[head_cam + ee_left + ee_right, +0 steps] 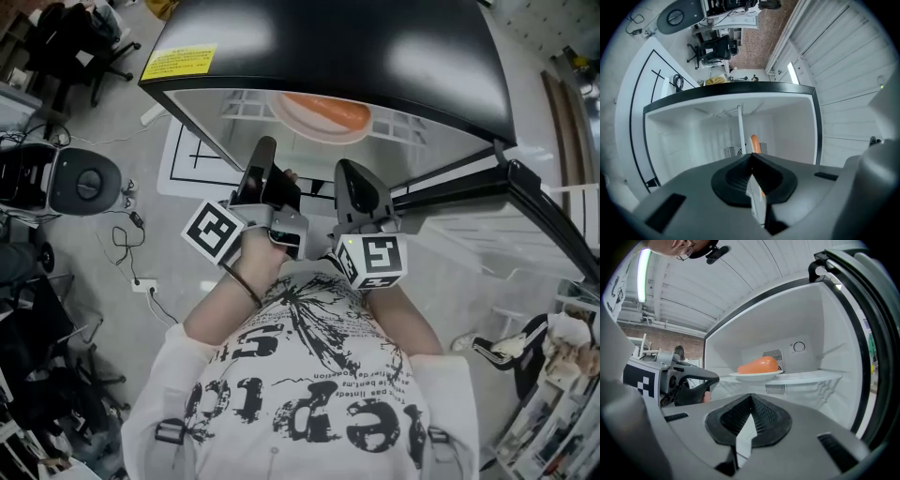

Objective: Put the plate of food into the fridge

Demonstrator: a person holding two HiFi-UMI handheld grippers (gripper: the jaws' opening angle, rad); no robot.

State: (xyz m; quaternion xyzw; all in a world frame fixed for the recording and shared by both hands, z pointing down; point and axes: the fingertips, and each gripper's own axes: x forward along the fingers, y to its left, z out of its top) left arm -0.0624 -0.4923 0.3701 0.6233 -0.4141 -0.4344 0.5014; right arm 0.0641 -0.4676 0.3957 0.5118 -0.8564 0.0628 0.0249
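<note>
While the plate (754, 376) rests on the white shelf (813, 377) inside the open fridge (375, 47), I hold both grippers in front of the opening, side by side and near each other without touching. On the plate lies one long orange piece of food (758, 365), its length running along the shelf. The plate stands toward the back wall, in front of the vent grille (772, 354) and left of a round dial (799, 347).

My left gripper (265, 150) has its jaws pressed together at the tips, with nothing between them. Its own view is rolled so that the shelf runs upright, and the orange food shows just past the meeting tips. My right gripper (349, 173) likewise has its jaws closed tip to tip and empty. It points into the fridge with the plate well apart from its tips.

From the right gripper view, the left gripper appears at left, its dark jaw reaching toward the fridge's mouth, short of the plate. Seen from my head, the fridge's black top carries a yellow label (178, 63) at its left corner, and the door (534, 202) stands swung out at right. The left cube (214, 232) and right cube (373, 260) turn their markers up toward me, above my printed white shirt (309, 403). Cables (131, 248) trail over the grey floor (122, 122) at left, and a black chair (80, 37) stands in the far left corner.
</note>
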